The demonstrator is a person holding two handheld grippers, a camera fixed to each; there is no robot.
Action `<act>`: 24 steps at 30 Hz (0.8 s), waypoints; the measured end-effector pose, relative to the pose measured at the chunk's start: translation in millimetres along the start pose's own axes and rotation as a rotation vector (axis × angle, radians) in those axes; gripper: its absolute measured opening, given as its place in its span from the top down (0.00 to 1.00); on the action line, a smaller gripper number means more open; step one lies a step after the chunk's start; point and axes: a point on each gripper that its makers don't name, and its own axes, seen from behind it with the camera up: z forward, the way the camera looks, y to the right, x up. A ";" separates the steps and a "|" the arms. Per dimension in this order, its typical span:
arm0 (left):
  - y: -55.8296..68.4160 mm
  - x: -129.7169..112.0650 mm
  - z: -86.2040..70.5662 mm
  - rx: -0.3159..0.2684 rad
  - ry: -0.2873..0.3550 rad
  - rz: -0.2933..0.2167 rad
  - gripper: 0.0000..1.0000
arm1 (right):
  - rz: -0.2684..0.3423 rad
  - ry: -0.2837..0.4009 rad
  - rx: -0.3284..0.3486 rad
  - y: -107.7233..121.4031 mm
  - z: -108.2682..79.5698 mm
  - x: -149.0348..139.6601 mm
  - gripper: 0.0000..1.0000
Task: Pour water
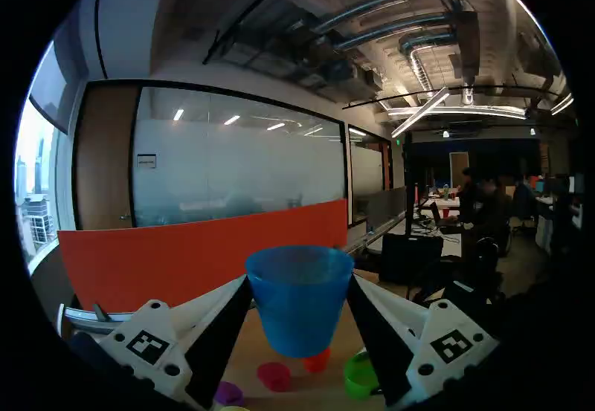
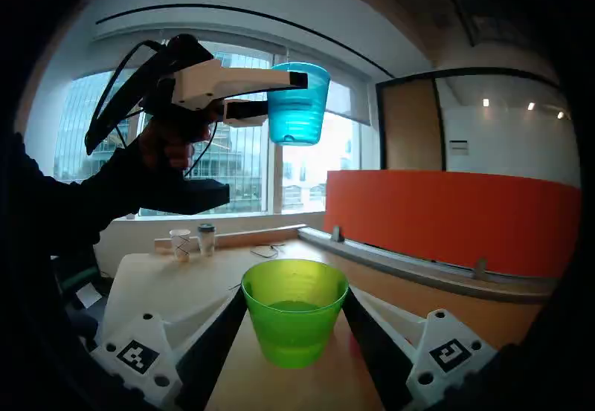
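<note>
My left gripper (image 1: 297, 285) is shut on a translucent blue cup (image 1: 300, 303), held upright and high above the table. The right gripper view shows that same left gripper (image 2: 286, 99) and the blue cup (image 2: 297, 104) at the upper left, held by a hand (image 2: 167, 143) in a dark sleeve. My right gripper (image 2: 294, 299) is shut on a translucent green cup (image 2: 295, 313), upright just above the wooden table (image 2: 223, 366). The green cup seems to hold a little liquid. The blue cup hangs higher than the green one and to its left.
Small coloured cups stand on the table below the blue cup: pink (image 1: 274, 375), red (image 1: 317, 360), green (image 1: 361, 375), purple (image 1: 227, 393). Two paper cups (image 2: 192, 241) stand at the table's far edge by the window. An orange partition (image 2: 454, 218) borders the table.
</note>
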 end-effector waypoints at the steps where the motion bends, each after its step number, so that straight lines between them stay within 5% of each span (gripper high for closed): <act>1: -0.9 -1.1 -0.5 0.002 -0.003 0.001 0.14 | 0.001 -0.001 0.000 0.1 -0.1 -0.2 0.09; 11: -6.8 -29.2 -6.1 0.011 -0.049 0.010 0.14 | 0.016 -0.026 -0.013 7.3 -2.6 -6.5 0.09; 24: -17.5 -98.9 -18.0 0.024 -0.127 -0.026 0.14 | 0.033 -0.073 -0.053 27.7 -16.2 -11.5 0.09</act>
